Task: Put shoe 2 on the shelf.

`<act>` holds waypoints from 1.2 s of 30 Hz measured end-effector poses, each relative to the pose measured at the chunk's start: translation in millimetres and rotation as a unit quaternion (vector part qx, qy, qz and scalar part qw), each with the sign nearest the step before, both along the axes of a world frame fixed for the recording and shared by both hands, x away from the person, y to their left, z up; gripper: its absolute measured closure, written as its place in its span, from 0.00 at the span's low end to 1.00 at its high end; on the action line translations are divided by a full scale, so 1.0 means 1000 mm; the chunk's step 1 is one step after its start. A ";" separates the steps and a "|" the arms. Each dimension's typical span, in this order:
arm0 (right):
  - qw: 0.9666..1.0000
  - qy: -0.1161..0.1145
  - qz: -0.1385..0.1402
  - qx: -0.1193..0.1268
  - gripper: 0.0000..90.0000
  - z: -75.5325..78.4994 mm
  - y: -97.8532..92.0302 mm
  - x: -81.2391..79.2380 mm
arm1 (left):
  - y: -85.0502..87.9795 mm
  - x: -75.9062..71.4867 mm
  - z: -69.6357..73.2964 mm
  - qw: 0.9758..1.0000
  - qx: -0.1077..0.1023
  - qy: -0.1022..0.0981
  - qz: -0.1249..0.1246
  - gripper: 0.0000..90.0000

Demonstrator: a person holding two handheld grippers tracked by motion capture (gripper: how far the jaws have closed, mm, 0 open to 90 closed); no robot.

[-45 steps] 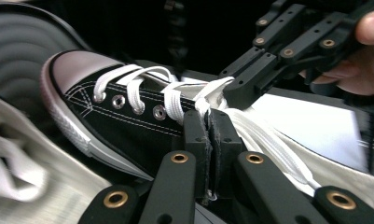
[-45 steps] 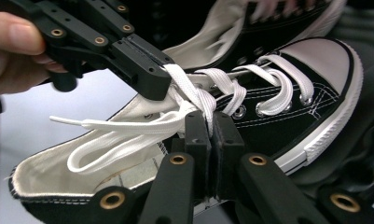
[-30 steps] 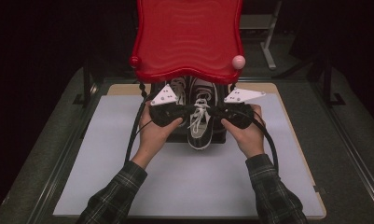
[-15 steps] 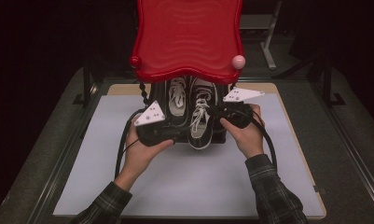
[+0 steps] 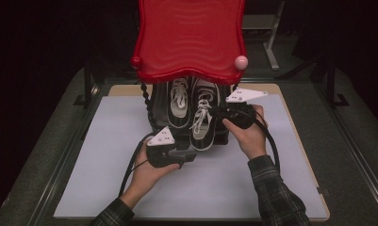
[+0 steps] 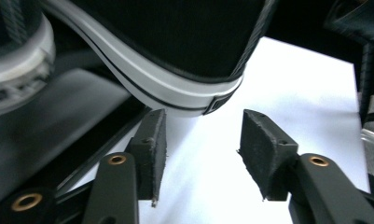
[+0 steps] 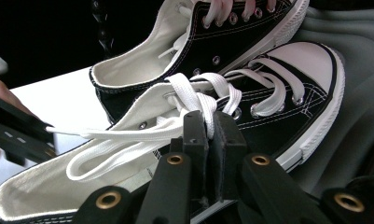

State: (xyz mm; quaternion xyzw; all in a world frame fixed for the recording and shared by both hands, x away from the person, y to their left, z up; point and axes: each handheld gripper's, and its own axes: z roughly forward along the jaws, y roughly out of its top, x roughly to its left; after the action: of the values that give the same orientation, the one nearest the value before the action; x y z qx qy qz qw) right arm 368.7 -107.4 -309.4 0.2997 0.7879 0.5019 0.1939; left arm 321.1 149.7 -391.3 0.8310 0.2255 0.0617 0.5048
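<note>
Sneakers (image 5: 191, 113), a black pair with white laces, sit side by side on a dark stand (image 5: 222, 137) under a red chair (image 5: 189, 40), toes pointing away from the person. On the shoe nearer the right claw (image 7: 208, 135), a white lace (image 7: 128, 135) runs out toward the heel; that claw's jaws are pressed together on the lace where it leaves the bow (image 7: 208, 93), right at the jaw tips. The other sneaker (image 7: 198, 51) lies just beyond it. The left claw (image 6: 201, 140) is lower and nearer the person, its jaws apart and holding nothing, with a black heel (image 6: 194, 88) and its white sole band directly ahead of the tips, close but not touching. Beneath it lies a white mat (image 5: 106, 155) on the desk (image 5: 50, 141). From above, each hand (image 5: 146, 174) grips its tool, cables (image 5: 130, 165) looping back toward plaid sleeves (image 5: 276, 193).
</note>
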 end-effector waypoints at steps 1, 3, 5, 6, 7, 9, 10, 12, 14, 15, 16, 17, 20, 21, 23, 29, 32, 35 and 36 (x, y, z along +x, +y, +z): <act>1.000 -0.002 -0.002 -0.001 0.94 0.000 0.000 0.000 | -0.001 0.001 -0.001 1.000 -0.006 0.004 -0.002 0.56; 1.000 -0.003 -0.004 0.000 0.94 0.000 -0.002 0.001 | -0.001 0.004 -0.001 1.000 -0.014 0.010 -0.004 0.59; 1.000 -0.003 -0.003 0.001 0.94 0.000 -0.004 0.001 | -0.002 0.005 -0.003 1.000 -0.010 0.011 0.004 0.60; 1.000 -0.004 -0.004 0.001 0.94 0.000 -0.004 0.001 | -0.003 0.005 -0.005 1.000 -0.004 0.012 0.008 0.55; 1.000 -0.004 -0.004 0.001 0.94 0.001 -0.004 0.001 | -0.003 0.006 -0.007 1.000 -0.003 0.020 0.007 0.55; 1.000 -0.004 -0.005 0.002 0.94 0.001 -0.004 0.001 | -0.005 0.008 -0.012 1.000 -0.003 0.027 0.001 0.55; 1.000 -0.004 -0.004 0.002 0.94 0.001 -0.004 0.001 | -0.007 0.008 -0.013 1.000 -0.009 0.029 -0.001 0.55; 1.000 -0.005 -0.004 0.002 0.94 0.001 -0.003 0.001 | -0.013 0.009 -0.014 0.999 -0.025 0.038 -0.004 0.57; 1.000 -0.004 -0.005 0.004 0.94 0.001 -0.003 0.001 | -0.016 0.010 -0.015 0.999 -0.030 0.040 -0.001 0.59; 1.000 -0.005 -0.005 0.003 0.94 0.001 -0.003 0.001 | -0.017 0.012 -0.016 0.998 -0.040 0.042 0.000 0.61; 1.000 -0.004 -0.005 0.004 0.94 0.001 -0.003 0.000 | -0.017 0.014 -0.016 0.998 -0.043 0.048 0.001 0.63; 1.000 -0.005 -0.006 0.004 0.94 0.001 -0.003 0.000 | -0.018 0.015 -0.017 0.998 -0.046 0.053 -0.001 0.64; 1.000 -0.007 -0.009 0.004 0.85 0.002 -0.005 0.000 | -0.018 0.013 -0.016 0.998 -0.043 0.048 -0.002 0.67; 1.000 -0.011 -0.011 0.004 0.80 0.003 -0.006 -0.002 | -0.017 0.013 -0.015 0.998 -0.043 0.046 -0.003 0.68; 1.000 -0.016 -0.015 0.010 0.77 0.007 -0.011 -0.006 | -0.017 0.013 -0.015 0.998 -0.042 0.047 -0.005 0.69; 0.999 -0.002 0.034 0.024 0.78 0.012 -0.014 -0.031 | -0.017 0.012 -0.014 0.998 -0.041 0.041 -0.006 0.70; 0.997 -0.001 0.070 0.030 0.78 0.009 -0.007 -0.043 | -0.017 0.012 -0.013 0.998 -0.041 0.038 -0.006 0.71; 0.994 0.009 0.107 0.027 0.78 0.003 0.000 -0.053 | -0.016 0.011 -0.013 0.999 -0.039 0.037 -0.006 0.71; 0.993 0.010 0.119 0.024 0.78 0.000 0.003 -0.056 | -0.016 0.011 -0.013 0.998 -0.039 0.038 -0.007 0.71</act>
State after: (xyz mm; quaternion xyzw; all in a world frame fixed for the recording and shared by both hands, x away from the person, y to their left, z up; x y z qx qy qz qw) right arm 312.9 -104.5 -308.9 0.2132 0.8075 0.5373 0.1176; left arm 332.5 133.6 -403.8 0.8137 0.2411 0.0181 0.5286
